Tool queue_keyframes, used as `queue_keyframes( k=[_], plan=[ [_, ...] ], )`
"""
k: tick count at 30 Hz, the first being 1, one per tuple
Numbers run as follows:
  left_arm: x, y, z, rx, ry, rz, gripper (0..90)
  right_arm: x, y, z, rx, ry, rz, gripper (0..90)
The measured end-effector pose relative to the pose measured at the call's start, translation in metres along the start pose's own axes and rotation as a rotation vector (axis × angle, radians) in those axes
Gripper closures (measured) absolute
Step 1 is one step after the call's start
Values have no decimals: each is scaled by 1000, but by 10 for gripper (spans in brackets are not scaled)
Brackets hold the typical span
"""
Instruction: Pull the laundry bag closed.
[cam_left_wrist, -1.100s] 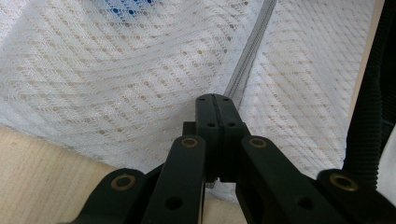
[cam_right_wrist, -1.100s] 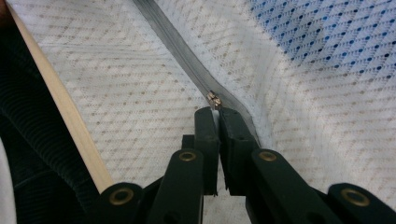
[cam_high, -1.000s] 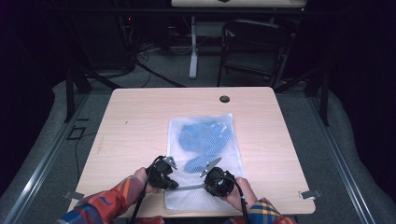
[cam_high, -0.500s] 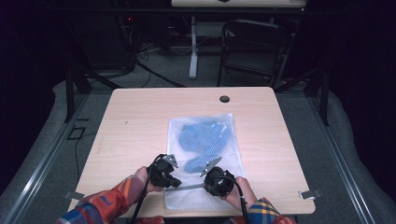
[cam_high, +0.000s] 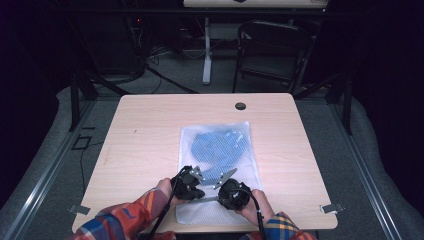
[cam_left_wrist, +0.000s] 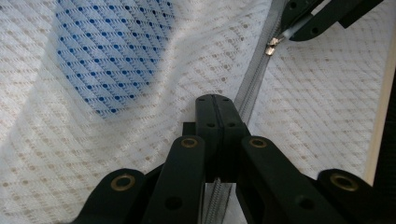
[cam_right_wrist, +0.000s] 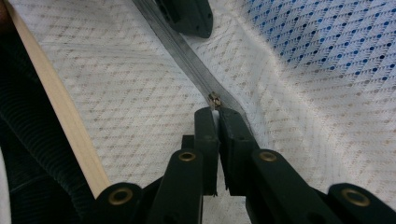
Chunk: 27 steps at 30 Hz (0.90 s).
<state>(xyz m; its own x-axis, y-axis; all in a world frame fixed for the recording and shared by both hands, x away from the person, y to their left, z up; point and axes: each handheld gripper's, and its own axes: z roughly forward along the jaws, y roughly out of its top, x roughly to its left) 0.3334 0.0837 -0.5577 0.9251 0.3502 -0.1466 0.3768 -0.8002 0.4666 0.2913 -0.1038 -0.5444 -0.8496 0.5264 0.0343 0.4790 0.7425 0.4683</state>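
You've got the white mesh bag (cam_high: 216, 165) lying flat on the wooden table (cam_high: 145, 130), running from the middle of the top down to the near edge, with a blue garment (cam_high: 220, 146) showing through the mesh in its far half. Both your hands are working at the near end of the bag. Your left gripper (cam_left_wrist: 216, 105) has its 2 jaws pressed fully together, pinching the mesh right beside the grey zipper (cam_left_wrist: 254, 84), the tips sitting just to one side of the zipper tape. Your right gripper (cam_right_wrist: 217, 112) is closed too, its tips nipped on the pull tab of the small metal zipper slider (cam_right_wrist: 214, 101), which sits right at the ends of the jaws. The 2 grippers are near each other along the same zipper line, the left gripper (cam_high: 189, 181) and the right gripper (cam_high: 231, 192) side by side over the bag's near end, close to the table's front edge.
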Motion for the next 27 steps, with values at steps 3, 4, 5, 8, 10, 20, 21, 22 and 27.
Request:
queue_keyframes(
  k=[3,4,5,8,10,20,21,22,27],
  plan=[
    [0,0,2,-10,11,11,900,0,0,0,1,1,0,867],
    [0,0,2,-14,14,14,900,0,0,0,1,-1,0,867],
    [-1,-2,2,-25,24,56,900,0,0,1,5,1,-2,867],
    [-3,-2,2,-22,32,54,884,0,0,1,5,1,-1,867],
    [-4,-2,2,-21,52,62,868,0,0,1,5,1,-1,867],
    [-5,-2,2,-67,31,68,900,-1,0,1,17,-3,-9,867],
    [-6,-1,1,-77,29,67,900,0,0,2,11,-2,-3,867],
    [-7,0,0,-90,6,79,900,0,0,2,12,-1,-5,867],
    [-13,2,7,-64,-1,92,900,0,0,2,10,-3,-3,867]
  ],
)
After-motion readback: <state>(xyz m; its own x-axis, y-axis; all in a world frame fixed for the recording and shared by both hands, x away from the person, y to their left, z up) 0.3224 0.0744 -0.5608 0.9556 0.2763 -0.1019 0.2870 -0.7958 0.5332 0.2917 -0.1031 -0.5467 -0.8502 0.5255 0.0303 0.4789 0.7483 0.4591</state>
